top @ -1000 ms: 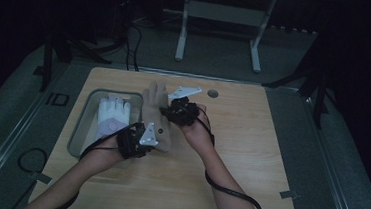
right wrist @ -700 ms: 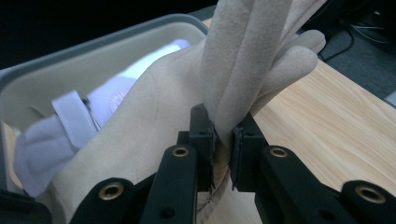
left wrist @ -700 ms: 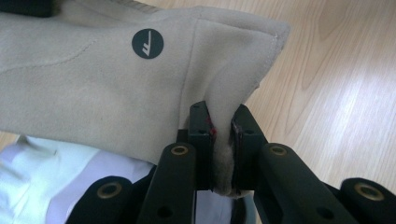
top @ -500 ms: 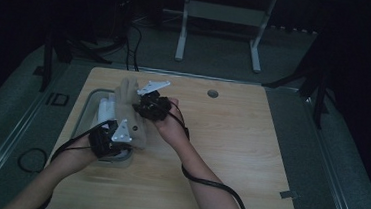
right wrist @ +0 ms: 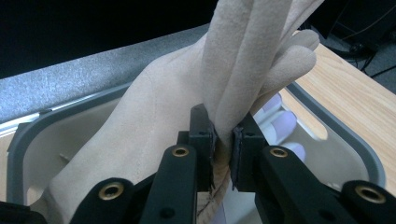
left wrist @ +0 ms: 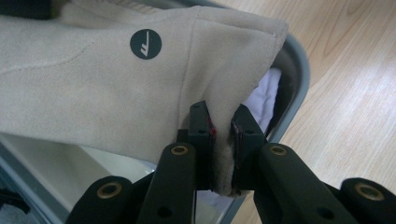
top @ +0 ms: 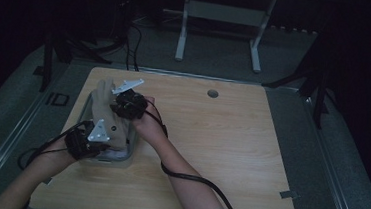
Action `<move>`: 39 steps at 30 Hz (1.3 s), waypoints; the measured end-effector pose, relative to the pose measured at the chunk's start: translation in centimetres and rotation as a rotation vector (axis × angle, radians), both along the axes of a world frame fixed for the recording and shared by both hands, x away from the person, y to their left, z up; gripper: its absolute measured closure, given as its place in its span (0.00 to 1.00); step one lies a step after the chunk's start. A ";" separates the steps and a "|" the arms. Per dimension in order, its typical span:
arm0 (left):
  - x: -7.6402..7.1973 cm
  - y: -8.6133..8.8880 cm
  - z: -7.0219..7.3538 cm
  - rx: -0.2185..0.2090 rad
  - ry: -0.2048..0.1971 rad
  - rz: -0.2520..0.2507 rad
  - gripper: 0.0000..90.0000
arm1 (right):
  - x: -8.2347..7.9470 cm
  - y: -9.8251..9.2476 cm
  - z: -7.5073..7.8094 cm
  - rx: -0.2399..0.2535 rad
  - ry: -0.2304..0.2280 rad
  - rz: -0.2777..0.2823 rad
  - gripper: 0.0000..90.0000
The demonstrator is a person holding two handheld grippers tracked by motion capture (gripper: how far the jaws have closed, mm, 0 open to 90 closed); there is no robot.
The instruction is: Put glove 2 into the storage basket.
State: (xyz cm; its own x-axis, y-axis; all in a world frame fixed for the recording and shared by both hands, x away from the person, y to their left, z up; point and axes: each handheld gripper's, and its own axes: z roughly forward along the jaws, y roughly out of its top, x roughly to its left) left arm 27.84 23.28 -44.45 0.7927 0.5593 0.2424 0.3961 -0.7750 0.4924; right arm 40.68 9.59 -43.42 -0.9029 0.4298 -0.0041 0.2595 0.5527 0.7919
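A beige suede glove (top: 108, 109) hangs stretched over a grey tray (top: 130, 150) at the table's left side. My left gripper (top: 104, 141) is shut on the glove's cuff corner (left wrist: 223, 140), near a round dark logo (left wrist: 145, 44). My right gripper (top: 121, 104) is shut on the glove's finger end (right wrist: 223, 135), with the beige fingers (right wrist: 261, 51) rising past its jaws. A white glove (right wrist: 280, 122) lies inside the tray (right wrist: 369, 168) beneath the beige one, and its white fabric (left wrist: 264, 100) shows past the cuff.
The wooden table (top: 230, 148) has a small round hole (top: 213, 93) near its far edge. Cables (top: 202, 183) trail from both grippers along the forearms. A metal stand (top: 220, 17) is on the dark floor beyond the table.
Both grippers carried the beige glove leftward from the table's middle to over the tray. The left gripper dropped toward the tray's near end; the right one moved to its far part.
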 end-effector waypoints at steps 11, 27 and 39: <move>0.9 -0.4 -2.1 -0.012 0.050 0.003 0.91 | 1.2 0.4 -3.2 -0.040 0.073 -0.018 0.90; 1.7 -0.1 -3.1 -0.048 0.098 0.017 0.87 | 2.6 -0.2 -4.7 -0.039 0.145 -0.056 0.70; 1.4 0.2 -1.3 -0.120 0.060 0.073 0.45 | 2.7 -2.8 -2.5 0.036 0.140 -0.074 0.33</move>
